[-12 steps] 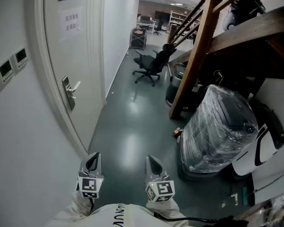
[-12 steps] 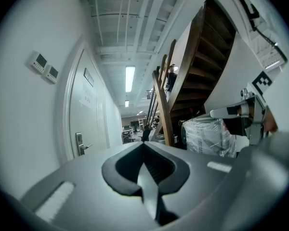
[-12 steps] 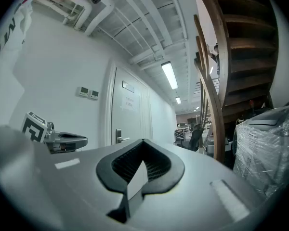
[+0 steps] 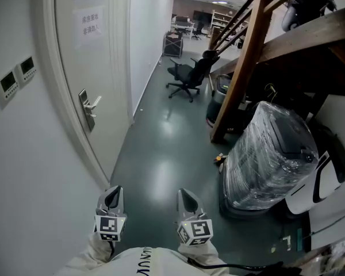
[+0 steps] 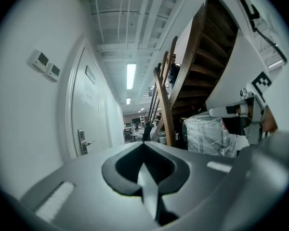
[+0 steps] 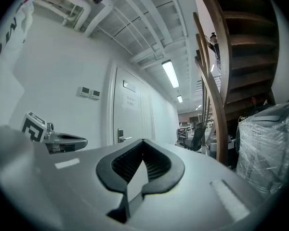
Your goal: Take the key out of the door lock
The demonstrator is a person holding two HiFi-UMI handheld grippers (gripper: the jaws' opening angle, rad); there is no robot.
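1. Two small wall panels point(image 4: 14, 76) with pale screens sit side by side on the white wall at the far left, just beside the door frame.
2. The white door point(image 4: 103, 62) stands shut, with a paper sign point(image 4: 87, 26) high on its face.
3. The door lock point(image 4: 87, 111) is a metal plate with a lever handle on the door's edge nearest the frame. It lies well ahead of both grippers. At this size the key cannot be made out on it in any view.
4. The left gripper point(image 4: 112, 195) is held low at the bottom of the head view, over the dark green floor point(image 4: 161, 154). Its own view shows its jaws closed tip to tip with nothing between them, and the lock plate far off to the left of the tips.
5. The right gripper point(image 4: 187, 199) is level with the left one and near it, not touching. Its jaws are likewise pressed together and empty.
6. A black office chair point(image 4: 190, 76) stands further down the corridor.
7. A wooden staircase point(image 4: 247, 56) slants up on the right side.
8. A bulky object wrapped in clear plastic point(image 4: 270, 160) stands on the floor beneath the staircase.
9. A white and black machine point(image 4: 322, 180) is just beside the wrapped object, at the right edge.
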